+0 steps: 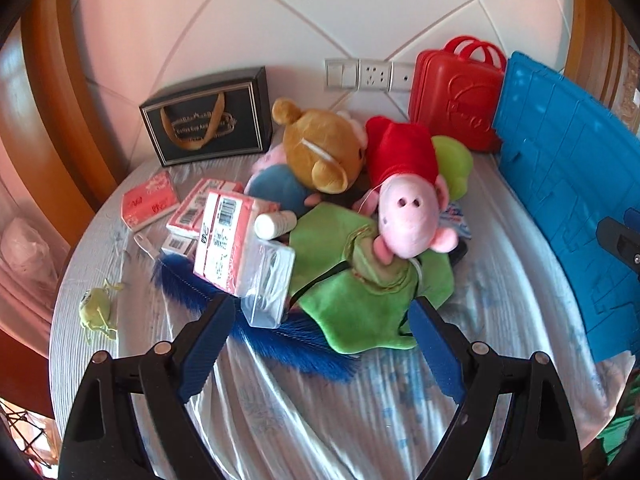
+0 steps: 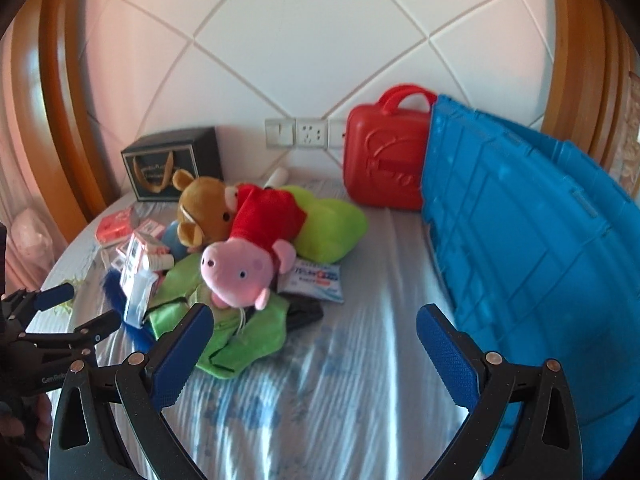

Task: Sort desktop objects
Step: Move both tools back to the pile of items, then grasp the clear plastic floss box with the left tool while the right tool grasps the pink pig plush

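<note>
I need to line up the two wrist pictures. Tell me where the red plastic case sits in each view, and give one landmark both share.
Left wrist view: the red plastic case stands upper right, against the wall, its right edge hidden by the blue crate.
Right wrist view: the case stands right of centre, again left of the blue crate.
Shared landmark: the wall sockets just left of the case.

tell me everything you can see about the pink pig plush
The pink pig plush is a soft fabric toy with a long snout, two nostrils, dark eyes, rosy cheek, small ears and a red dress. It lies on its side atop a green cloth, against a brown bear plush. No gripper touches it.
</note>
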A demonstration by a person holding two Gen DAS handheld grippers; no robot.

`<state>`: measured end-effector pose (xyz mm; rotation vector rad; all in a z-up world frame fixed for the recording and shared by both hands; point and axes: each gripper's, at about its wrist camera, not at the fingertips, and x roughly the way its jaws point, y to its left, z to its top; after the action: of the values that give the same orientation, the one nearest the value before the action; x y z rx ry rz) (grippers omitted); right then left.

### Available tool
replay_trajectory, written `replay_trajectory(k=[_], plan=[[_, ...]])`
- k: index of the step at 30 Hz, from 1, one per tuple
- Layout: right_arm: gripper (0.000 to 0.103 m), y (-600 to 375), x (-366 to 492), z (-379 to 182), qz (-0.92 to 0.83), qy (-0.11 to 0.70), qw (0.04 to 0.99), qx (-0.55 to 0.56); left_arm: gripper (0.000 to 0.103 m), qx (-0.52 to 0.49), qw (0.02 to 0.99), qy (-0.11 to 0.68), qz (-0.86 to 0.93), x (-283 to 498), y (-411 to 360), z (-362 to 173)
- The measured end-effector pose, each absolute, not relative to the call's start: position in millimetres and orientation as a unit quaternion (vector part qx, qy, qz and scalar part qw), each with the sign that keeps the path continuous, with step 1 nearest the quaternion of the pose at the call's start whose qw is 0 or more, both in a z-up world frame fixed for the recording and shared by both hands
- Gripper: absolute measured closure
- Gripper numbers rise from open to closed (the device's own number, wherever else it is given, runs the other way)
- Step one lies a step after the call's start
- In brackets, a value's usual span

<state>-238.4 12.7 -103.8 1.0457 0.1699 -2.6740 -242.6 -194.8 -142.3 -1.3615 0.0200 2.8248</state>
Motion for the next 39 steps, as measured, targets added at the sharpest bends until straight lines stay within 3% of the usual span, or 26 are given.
replay_trajectory(k=[19,22,26,39], plan=[[0.000,-59.3,-312.4,-178.2,-0.884,0.049,0.123,0.448,0.014,-0.517,0.019,-0.013,0.856,-320.3,-252.9,-238.4],[0.000,-71.6,-321.9,-184.3,-0.881,0.050,0.129,0.452,0.022,-0.523,0.029,-0.026,0.851,-327.1,-259.0,-247.4],[0.000,-90.4,-333.8,-194.7,-0.875,0.054,0.141,0.460,0.047,-0.510,0.046,-0.031,0.859,-331.0,-256.6,-244.0],[0.000,-119.1,-378.1,-235.5,-0.859,0.047,0.133,0.493,0.053,-0.499,0.035,-0.025,0.865,-343.7,-256.8,-241.2]])
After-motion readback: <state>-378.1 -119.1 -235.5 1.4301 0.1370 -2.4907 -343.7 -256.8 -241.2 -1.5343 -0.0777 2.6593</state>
